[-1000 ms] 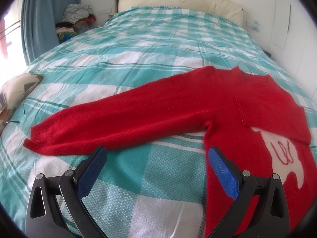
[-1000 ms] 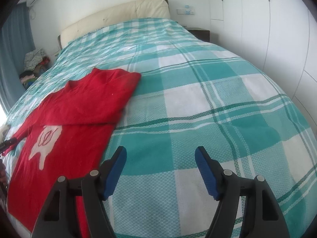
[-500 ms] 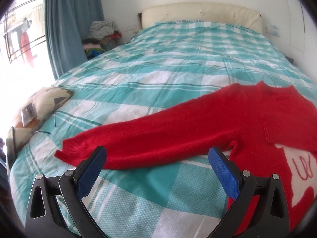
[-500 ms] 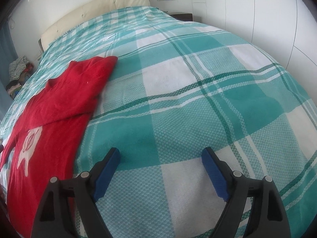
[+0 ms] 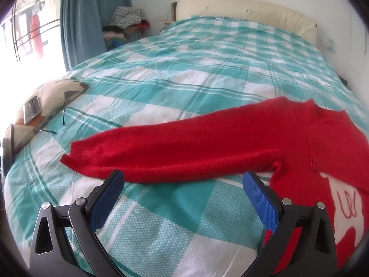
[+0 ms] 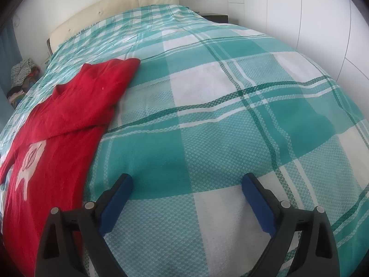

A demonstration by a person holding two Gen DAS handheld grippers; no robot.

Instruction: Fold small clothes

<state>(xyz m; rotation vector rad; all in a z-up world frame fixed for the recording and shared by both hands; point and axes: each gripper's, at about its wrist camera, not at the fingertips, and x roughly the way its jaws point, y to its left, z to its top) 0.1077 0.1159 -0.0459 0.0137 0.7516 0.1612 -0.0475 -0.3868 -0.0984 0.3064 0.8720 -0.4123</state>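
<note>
A red sweater (image 5: 265,143) with a white animal motif (image 5: 343,198) lies flat on the teal plaid bed. Its left sleeve (image 5: 161,152) stretches out to the left, cuff (image 5: 71,159) at the end. Its other sleeve (image 6: 76,108) is folded across the chest. My left gripper (image 5: 183,177) is open and empty, just in front of the outstretched sleeve. In the right wrist view the sweater (image 6: 53,157) lies at the left. My right gripper (image 6: 186,180) is open and empty above bare bedspread, to the right of the sweater.
The bedspread (image 6: 230,115) covers the whole bed, with a cream headboard (image 5: 242,7) at the far end. Patterned cushions with a phone-like object (image 5: 32,110) lie at the left edge. A clothes pile (image 5: 126,23) and blue curtain (image 5: 80,11) stand at the back left. White wardrobes (image 6: 311,11) stand on the right.
The left gripper's view has swung left and closer, so the sleeve and its cuff now sit just before the fingers. The right gripper shifted slightly; both stay open.
</note>
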